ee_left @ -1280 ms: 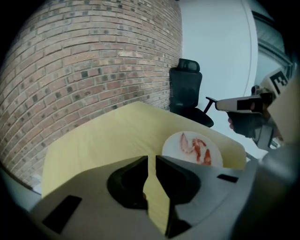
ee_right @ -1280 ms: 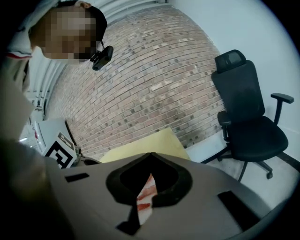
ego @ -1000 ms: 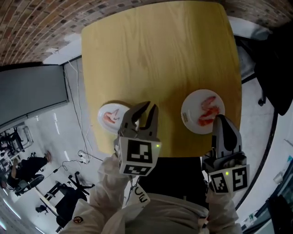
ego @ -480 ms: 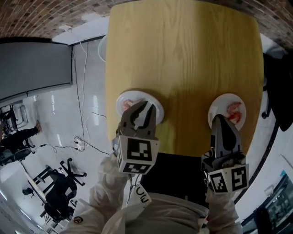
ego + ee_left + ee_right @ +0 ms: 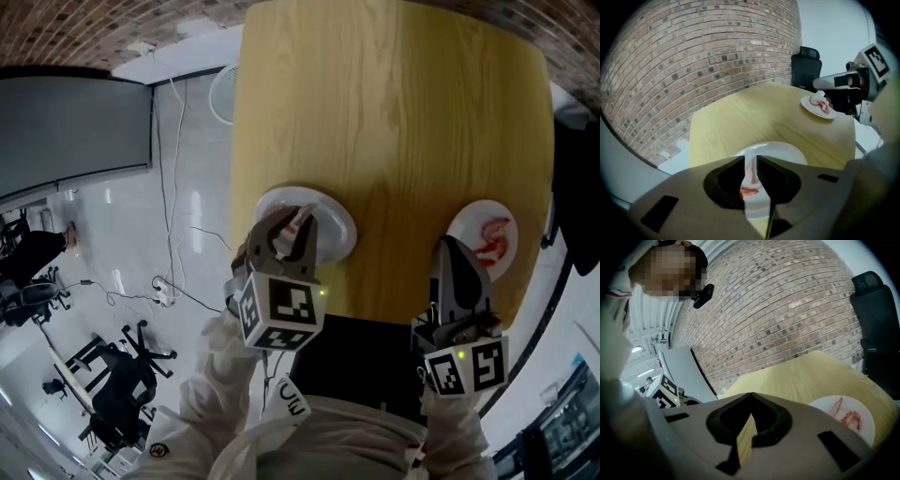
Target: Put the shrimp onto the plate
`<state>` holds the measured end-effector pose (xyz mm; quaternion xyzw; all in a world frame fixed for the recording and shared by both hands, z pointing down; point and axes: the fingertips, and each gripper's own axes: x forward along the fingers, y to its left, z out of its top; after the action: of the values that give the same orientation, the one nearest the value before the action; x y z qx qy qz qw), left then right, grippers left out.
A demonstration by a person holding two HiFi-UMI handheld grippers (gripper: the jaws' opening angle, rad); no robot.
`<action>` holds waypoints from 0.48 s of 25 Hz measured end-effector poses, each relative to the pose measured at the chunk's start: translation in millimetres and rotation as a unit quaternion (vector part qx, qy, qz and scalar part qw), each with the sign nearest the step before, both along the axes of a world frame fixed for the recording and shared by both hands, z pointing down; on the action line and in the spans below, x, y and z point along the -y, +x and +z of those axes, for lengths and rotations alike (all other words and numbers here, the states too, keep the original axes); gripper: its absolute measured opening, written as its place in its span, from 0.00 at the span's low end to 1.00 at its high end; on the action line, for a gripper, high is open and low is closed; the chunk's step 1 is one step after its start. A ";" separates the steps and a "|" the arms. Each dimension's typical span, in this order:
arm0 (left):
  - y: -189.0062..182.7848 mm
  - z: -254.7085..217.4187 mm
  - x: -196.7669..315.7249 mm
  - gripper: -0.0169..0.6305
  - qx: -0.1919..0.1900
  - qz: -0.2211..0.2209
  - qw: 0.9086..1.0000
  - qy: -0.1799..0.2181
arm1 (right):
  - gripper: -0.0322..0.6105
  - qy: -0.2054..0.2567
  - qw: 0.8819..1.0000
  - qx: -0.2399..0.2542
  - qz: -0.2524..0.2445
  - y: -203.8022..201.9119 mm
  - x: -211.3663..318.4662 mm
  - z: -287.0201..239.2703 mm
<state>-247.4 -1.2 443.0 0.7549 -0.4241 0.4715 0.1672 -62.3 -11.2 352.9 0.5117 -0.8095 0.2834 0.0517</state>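
Left gripper point(image 5: 289, 225) hovers over the plate point(image 5: 333, 220) at the table's point(image 5: 394, 112) near-left corner. Its jaws are a little apart, with the shrimp point(image 5: 749, 191) lying in line between them, apparently not yet pinched. Right gripper point(image 5: 457, 246), jaws pressed together and empty, sits by the second plate point(image 5: 469, 230) at the near-right corner, the likely target. Recommended: lower squarely, close gently on the body's middle, and lift clear of the rim before crossing.
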 end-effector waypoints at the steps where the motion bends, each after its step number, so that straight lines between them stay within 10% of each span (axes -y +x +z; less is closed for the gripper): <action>1: 0.3 2.4 -0.4 0.13 0.001 0.007 1.000 -0.005 | 0.09 0.000 1.000 0.000 0.001 -0.3 0.8 0.9; 12: -1.6 18.1 4.3 0.13 0.020 0.062 0.997 -0.042 | 0.09 -0.006 1.000 -0.001 0.017 1.7 11.2 6.7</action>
<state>-249.1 -5.5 461.1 0.7624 -0.3597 0.5131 0.1614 -60.6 -22.4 359.6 0.5251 -0.7992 0.2882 0.0506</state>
